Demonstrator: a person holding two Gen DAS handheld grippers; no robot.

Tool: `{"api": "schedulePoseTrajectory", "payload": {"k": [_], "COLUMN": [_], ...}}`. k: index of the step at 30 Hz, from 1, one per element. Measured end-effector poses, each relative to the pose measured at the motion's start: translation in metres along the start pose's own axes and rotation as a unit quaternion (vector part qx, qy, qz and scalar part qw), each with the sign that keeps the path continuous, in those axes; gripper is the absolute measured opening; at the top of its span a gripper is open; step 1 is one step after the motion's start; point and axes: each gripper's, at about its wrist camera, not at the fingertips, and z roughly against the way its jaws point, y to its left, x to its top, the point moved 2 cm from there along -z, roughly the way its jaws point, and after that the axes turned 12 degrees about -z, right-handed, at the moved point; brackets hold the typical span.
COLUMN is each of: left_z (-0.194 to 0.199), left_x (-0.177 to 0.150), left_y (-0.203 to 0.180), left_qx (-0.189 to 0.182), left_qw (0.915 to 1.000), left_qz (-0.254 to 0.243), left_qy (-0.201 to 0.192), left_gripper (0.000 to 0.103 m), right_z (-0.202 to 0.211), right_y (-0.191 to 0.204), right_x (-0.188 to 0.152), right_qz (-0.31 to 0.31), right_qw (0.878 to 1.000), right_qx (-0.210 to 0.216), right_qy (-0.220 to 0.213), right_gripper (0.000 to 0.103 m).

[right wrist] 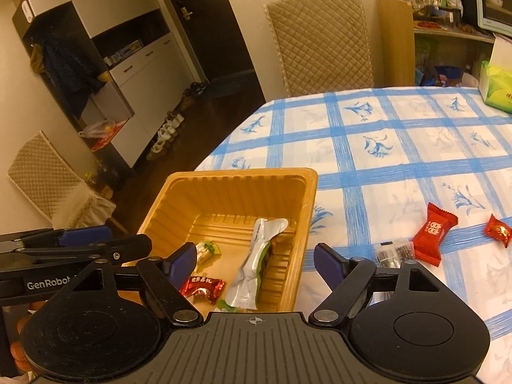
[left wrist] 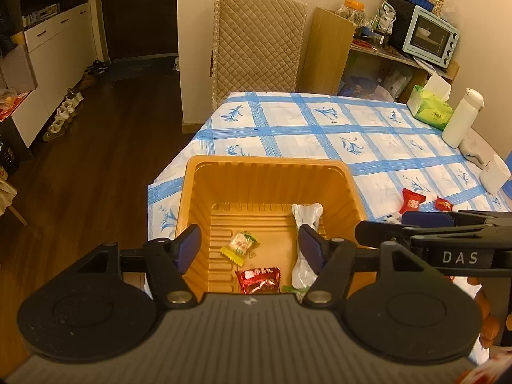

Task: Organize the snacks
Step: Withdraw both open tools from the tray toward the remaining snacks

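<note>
An orange plastic tray sits at the near corner of the table. It holds a yellow-green candy, a red candy and a long silver-white packet. My left gripper is open and empty above the tray. My right gripper is open and empty over the tray's right wall. On the cloth to the right lie a red snack packet, a small red candy and a small clear packet.
A blue-checked cloth covers the table. A green tissue pack, a white bottle and a white cup stand at the far right. A quilted chair stands behind the table.
</note>
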Motion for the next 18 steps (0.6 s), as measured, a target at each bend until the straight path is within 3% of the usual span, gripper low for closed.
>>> {"api": "schedulePoseTrajectory", "payload": {"k": [18], "left_z": [0.069], "left_x": [-0.028], "left_y": [-0.059], "left_qx": [-0.004], "left_qw": [0.9999], "left_qz": [0.003], "left_qy": [-0.016], "left_gripper": [0.068], "right_z": [0.08], "right_y": [-0.031], "right_x": [-0.033], "right_qz": [0.028], "right_qw": [0.999], "right_qx": [0.03], "right_qy": [0.002], "right_gripper": [0.085]}}
